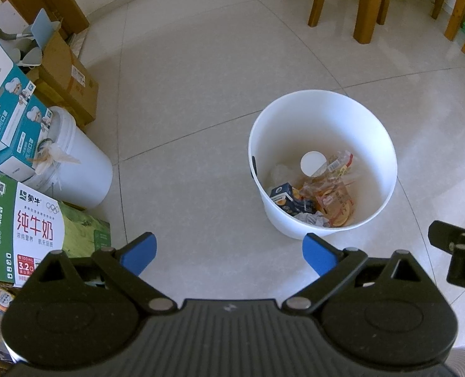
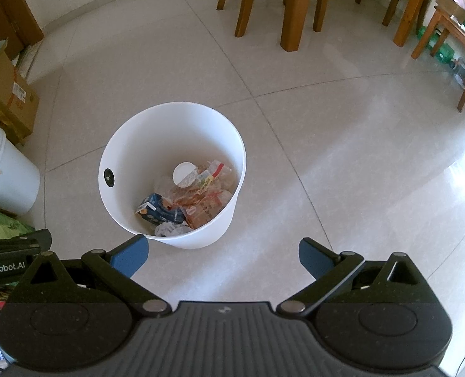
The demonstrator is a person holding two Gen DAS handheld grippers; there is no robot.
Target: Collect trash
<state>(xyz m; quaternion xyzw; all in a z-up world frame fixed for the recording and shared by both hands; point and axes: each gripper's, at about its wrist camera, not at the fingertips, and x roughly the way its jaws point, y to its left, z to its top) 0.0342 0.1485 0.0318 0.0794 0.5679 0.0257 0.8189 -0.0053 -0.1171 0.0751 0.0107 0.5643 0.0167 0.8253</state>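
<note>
Left wrist view: both grippers, left gripper and right gripper, hold nothing, fingers wide apart; the bin already holds wrappers, so search the floor carefully.

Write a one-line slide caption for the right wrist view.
Open right hand-held gripper above pale tiled floor, facing a round white plastic trash bin already holding crumpled snack wrappers.

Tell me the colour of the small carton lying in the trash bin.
Dark blue carton with orange and white print, clearest in the left wrist view.
</note>
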